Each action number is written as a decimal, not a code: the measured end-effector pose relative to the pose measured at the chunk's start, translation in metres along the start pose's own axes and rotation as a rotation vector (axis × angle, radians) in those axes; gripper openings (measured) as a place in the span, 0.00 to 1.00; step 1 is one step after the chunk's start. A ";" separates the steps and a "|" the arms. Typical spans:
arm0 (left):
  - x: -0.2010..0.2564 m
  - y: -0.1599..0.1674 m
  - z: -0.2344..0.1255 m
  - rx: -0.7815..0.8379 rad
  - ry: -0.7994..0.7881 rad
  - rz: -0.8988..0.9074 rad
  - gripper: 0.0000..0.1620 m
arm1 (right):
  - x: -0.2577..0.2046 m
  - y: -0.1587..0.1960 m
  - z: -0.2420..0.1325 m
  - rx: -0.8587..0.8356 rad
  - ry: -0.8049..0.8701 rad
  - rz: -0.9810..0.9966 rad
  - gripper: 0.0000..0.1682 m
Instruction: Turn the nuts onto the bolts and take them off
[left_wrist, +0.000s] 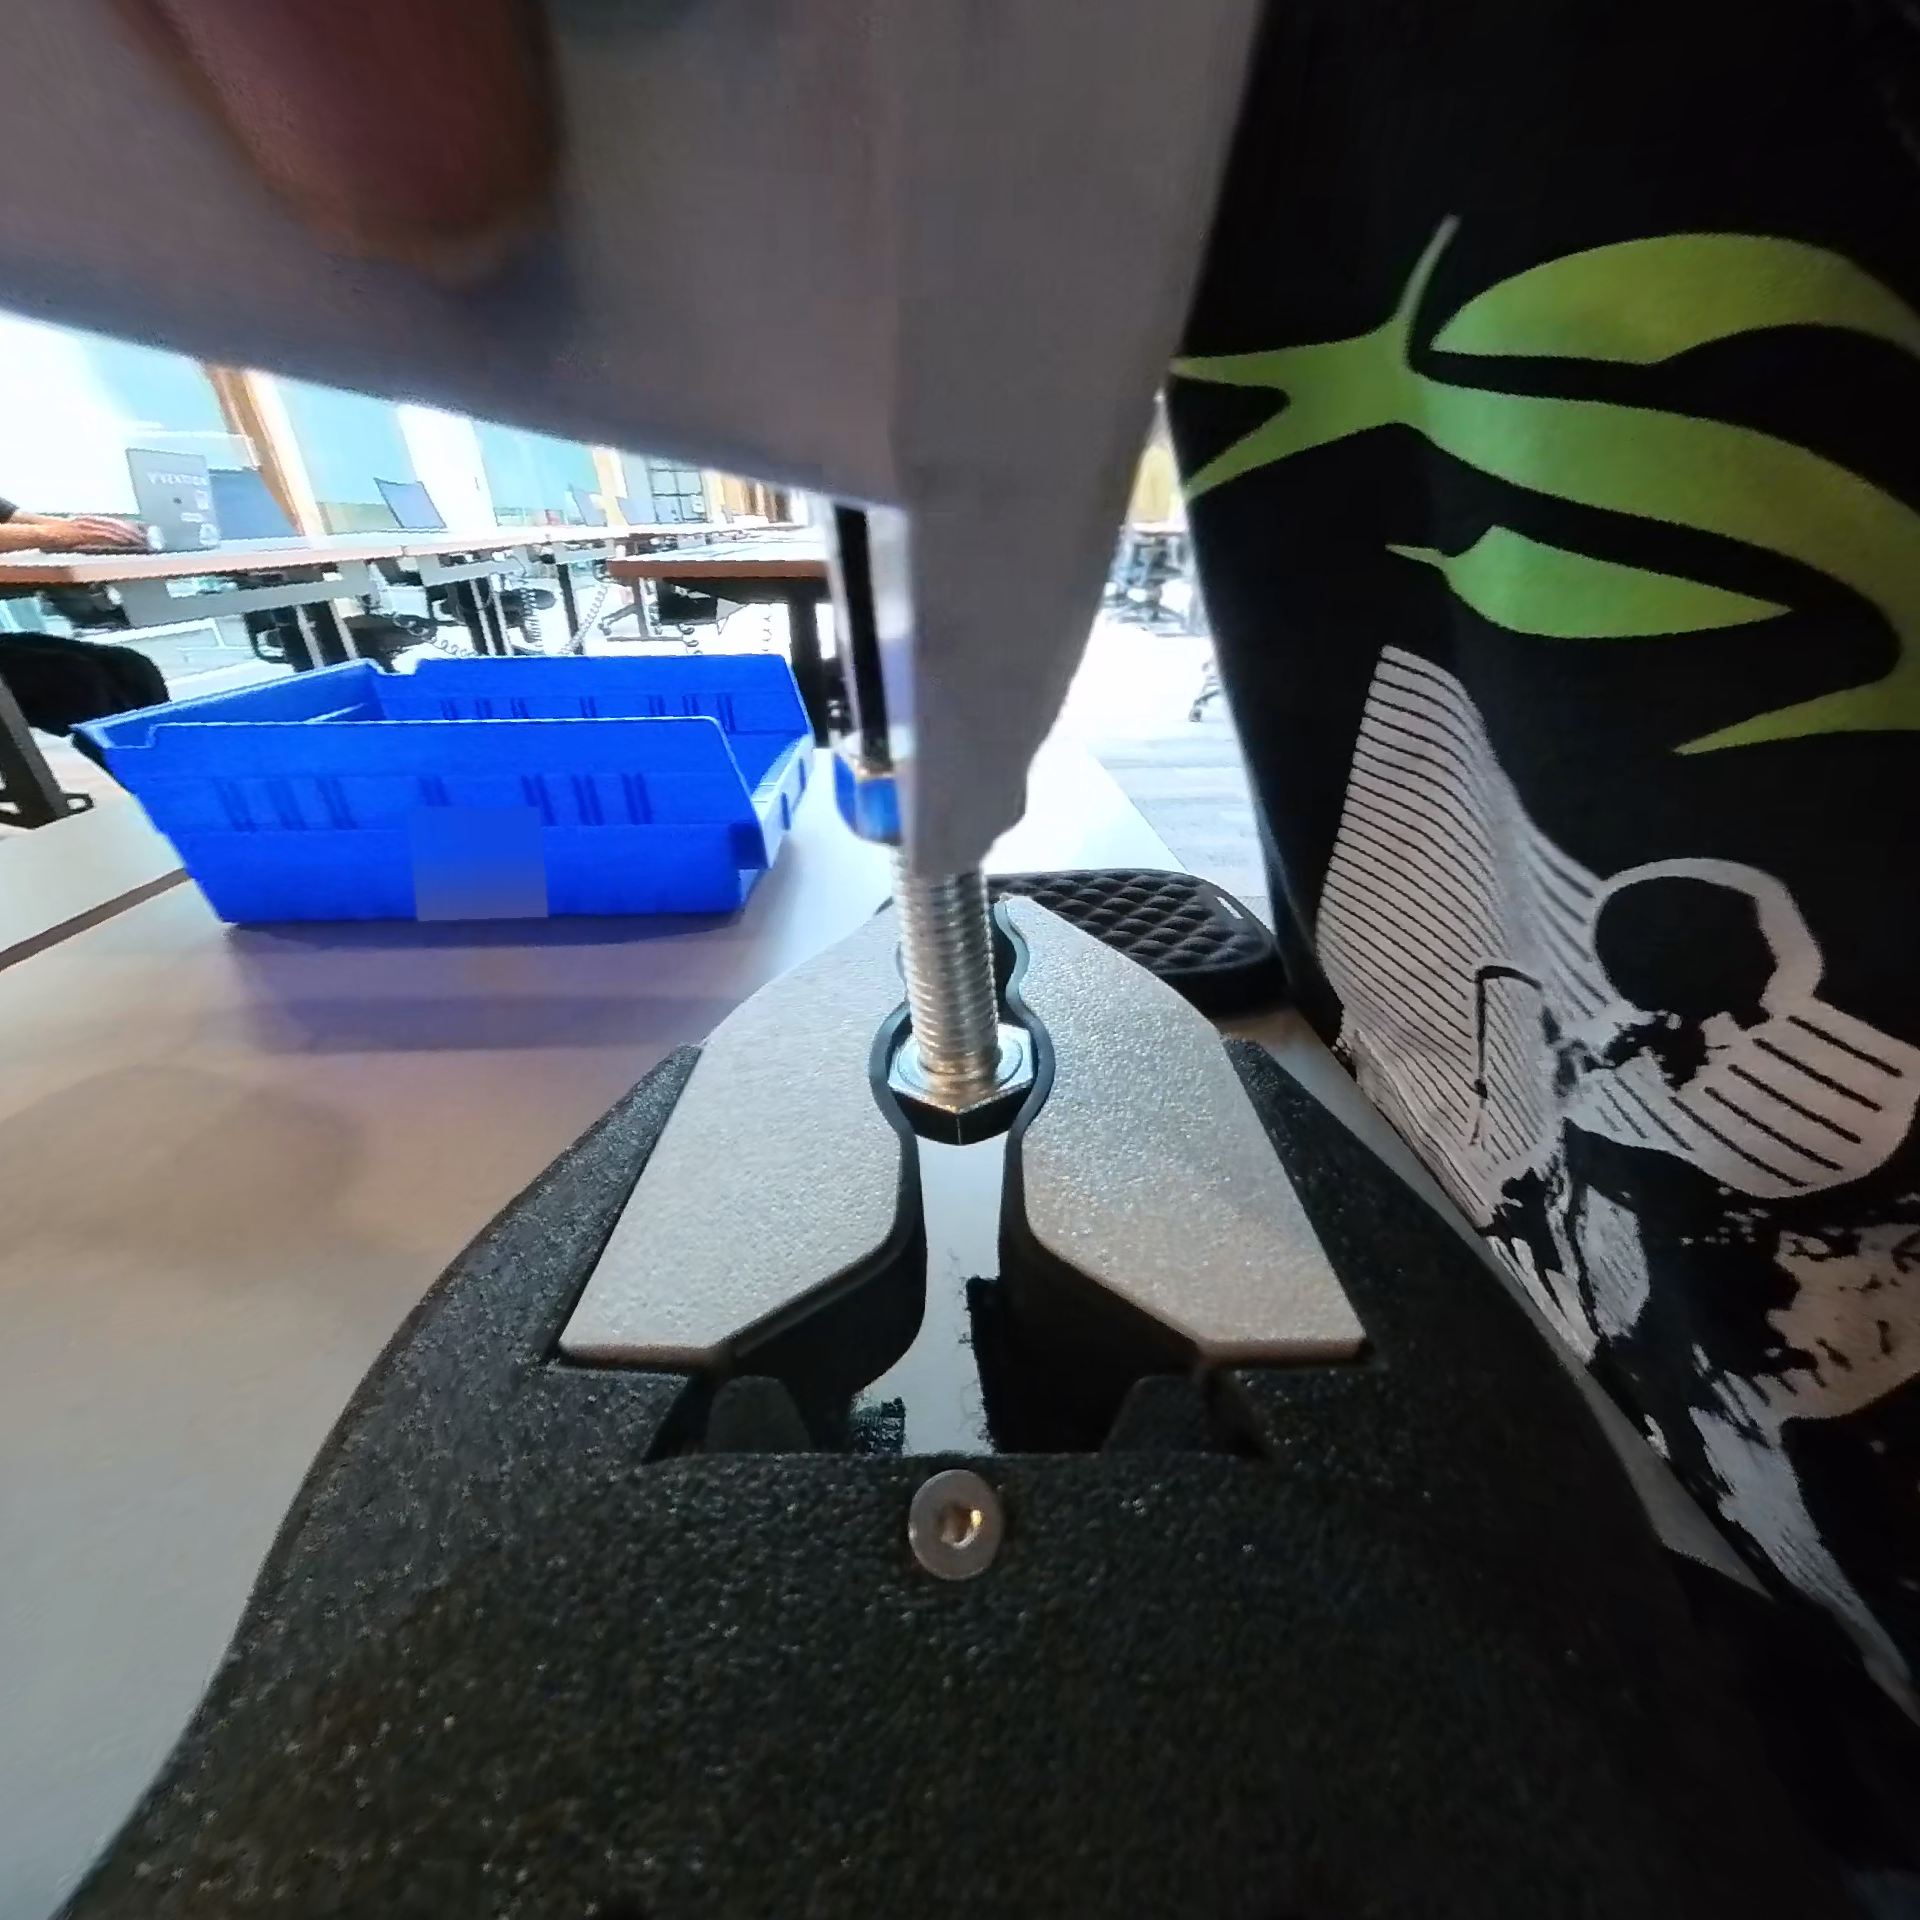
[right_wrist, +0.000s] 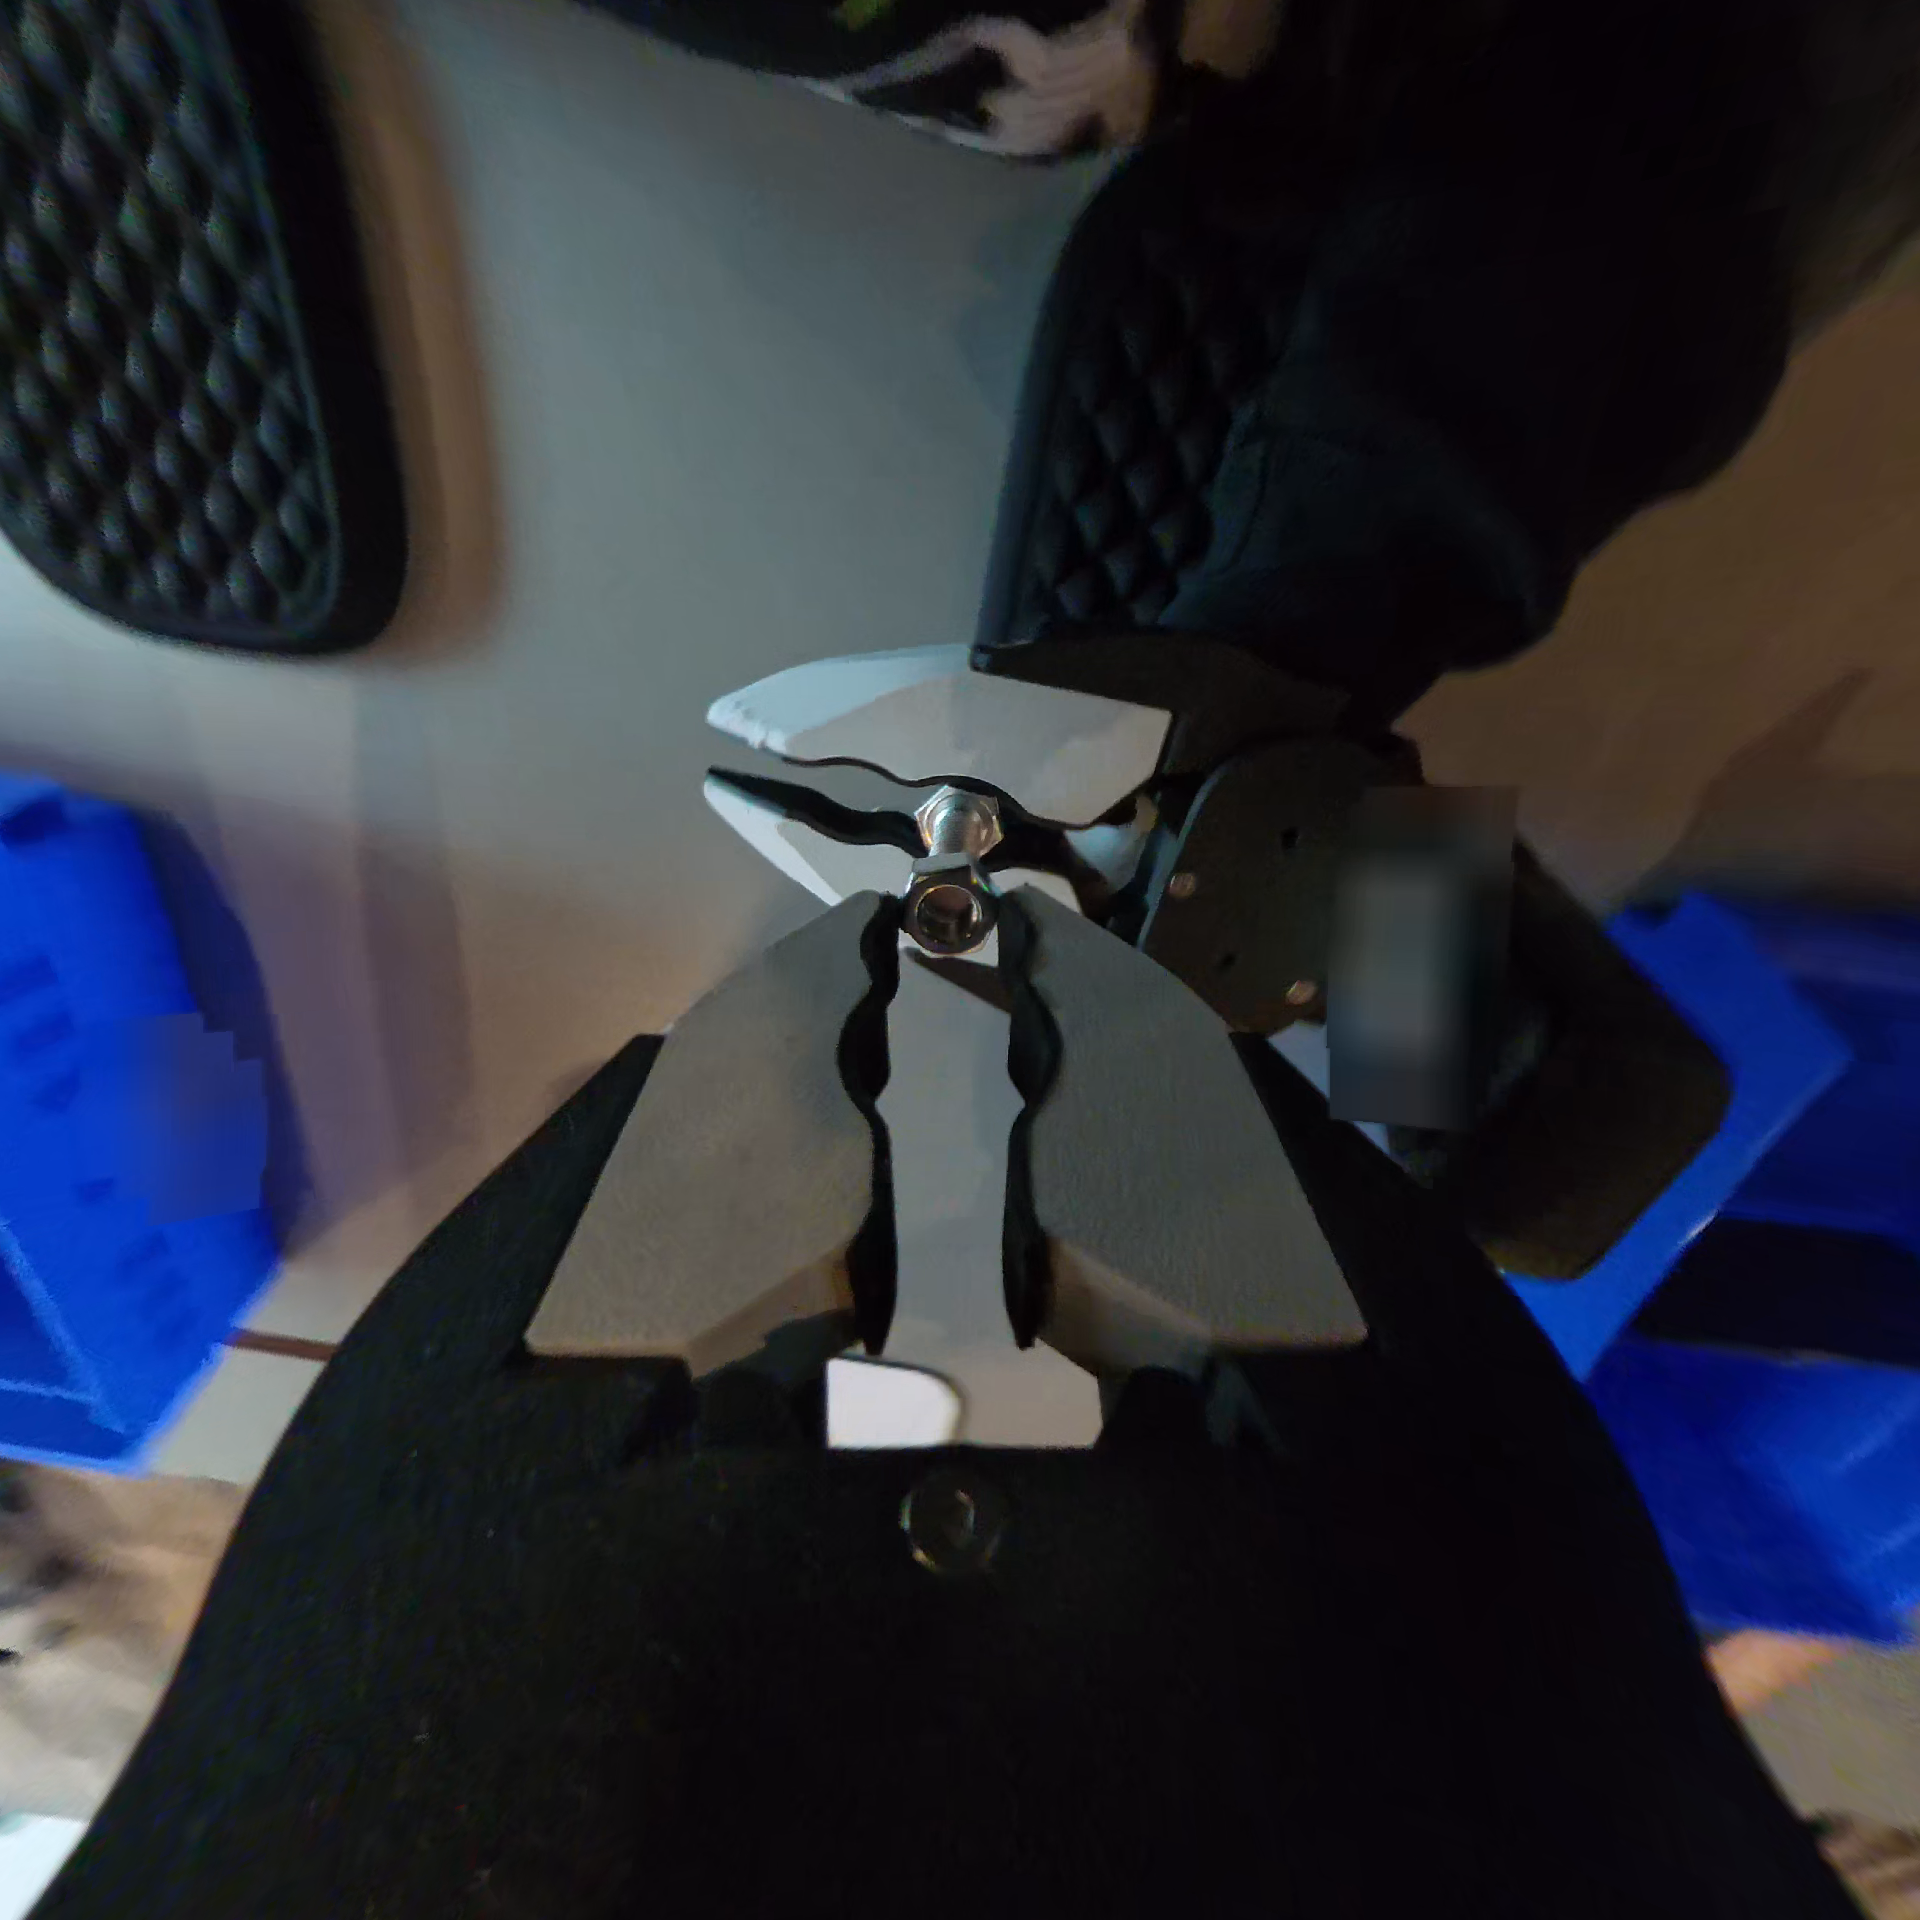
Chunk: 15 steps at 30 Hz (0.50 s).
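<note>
A silver threaded bolt (left_wrist: 940, 966) stands upright between my two grippers. My left gripper (left_wrist: 961, 935) is shut on the hex head (left_wrist: 956, 1086) at the bolt's lower end, in the notch of its black-edged grey fingers. The right gripper's grey finger (left_wrist: 966, 727) comes down from above and covers the bolt's upper end. In the right wrist view my right gripper (right_wrist: 940, 906) is shut on a silver hex nut (right_wrist: 943, 916) at its fingertips. The bolt (right_wrist: 940, 831) runs on from the nut into the left gripper (right_wrist: 727, 764) beyond, which lies crosswise.
A blue bin (left_wrist: 468, 800) stands on the grey table (left_wrist: 208, 1143) to the left. More blue bins (right_wrist: 104, 1091) (right_wrist: 1766, 1351) flank the grippers. Black quilted pads (left_wrist: 1132, 914) (right_wrist: 156, 312) lie on the table. A person's black printed shirt (left_wrist: 1558, 727) is close on the right.
</note>
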<state>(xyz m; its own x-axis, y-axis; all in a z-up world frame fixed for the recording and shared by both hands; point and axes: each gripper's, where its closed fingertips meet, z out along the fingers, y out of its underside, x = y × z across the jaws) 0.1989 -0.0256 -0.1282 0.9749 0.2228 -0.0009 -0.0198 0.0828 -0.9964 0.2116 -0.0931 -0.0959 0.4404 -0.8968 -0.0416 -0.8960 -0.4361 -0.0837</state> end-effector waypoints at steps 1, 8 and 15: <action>-0.001 0.000 0.000 0.002 -0.008 -0.003 0.06 | 0.000 0.002 0.000 -0.005 0.004 0.051 0.11; -0.005 0.000 -0.001 -0.001 -0.049 0.005 0.06 | -0.004 0.002 0.000 -0.001 0.039 0.493 0.11; -0.011 -0.001 -0.003 0.003 -0.097 0.005 0.06 | -0.007 0.007 0.000 0.005 0.056 1.057 0.11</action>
<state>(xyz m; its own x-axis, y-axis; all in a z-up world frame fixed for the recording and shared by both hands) 0.1891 -0.0309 -0.1270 0.9488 0.3159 0.0023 -0.0256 0.0842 -0.9961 0.2020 -0.0901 -0.0964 -0.5665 -0.8226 -0.0494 -0.8221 0.5683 -0.0355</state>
